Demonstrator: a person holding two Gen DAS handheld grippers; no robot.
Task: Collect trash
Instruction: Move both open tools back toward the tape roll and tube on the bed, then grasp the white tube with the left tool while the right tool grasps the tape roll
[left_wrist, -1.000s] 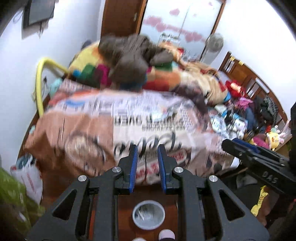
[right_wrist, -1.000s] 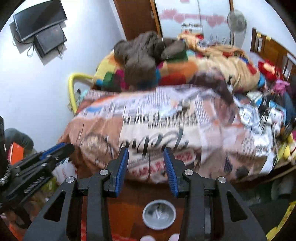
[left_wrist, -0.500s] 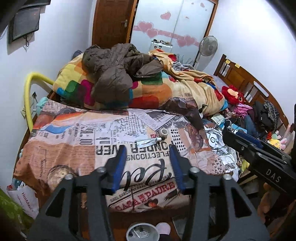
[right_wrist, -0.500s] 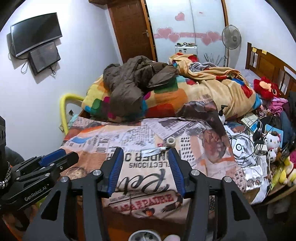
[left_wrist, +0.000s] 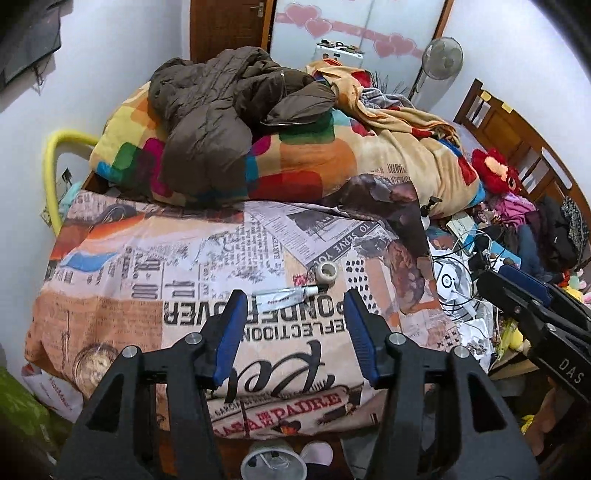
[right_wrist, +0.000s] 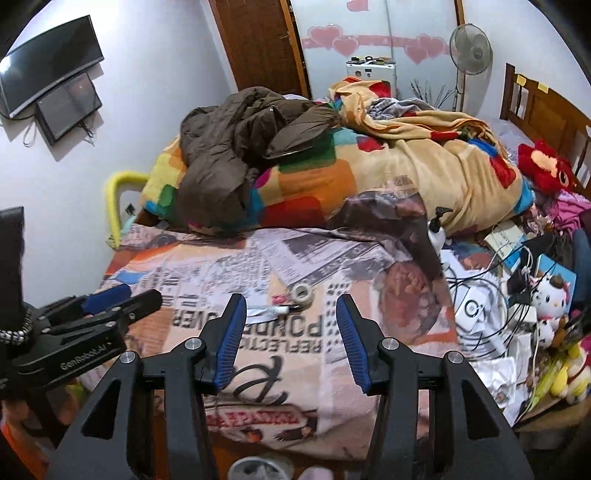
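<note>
On the newspaper-print bedspread (left_wrist: 147, 280) lie a flattened silver tube (left_wrist: 284, 296) and a small roll of tape (left_wrist: 327, 273), side by side near the bed's middle. They also show in the right wrist view, the tube (right_wrist: 267, 311) and the roll (right_wrist: 302, 293). My left gripper (left_wrist: 295, 314) is open and empty, held above the bed's near end with the tube just beyond its fingertips. My right gripper (right_wrist: 290, 317) is open and empty, beside the left one. Each gripper shows at the edge of the other's view.
A brown jacket (left_wrist: 221, 110) lies on piled colourful blankets (left_wrist: 314, 162) at the far end. Cables, boxes and plush toys (right_wrist: 517, 295) crowd the bed's right side. A plastic-lined bin (left_wrist: 273, 463) stands on the floor below the grippers. A yellow bed rail (left_wrist: 55, 166) is at left.
Both grippers have risen and tilted up from the bin towards the bed, and both have opened wider. The tube and tape roll have come into clear view.
</note>
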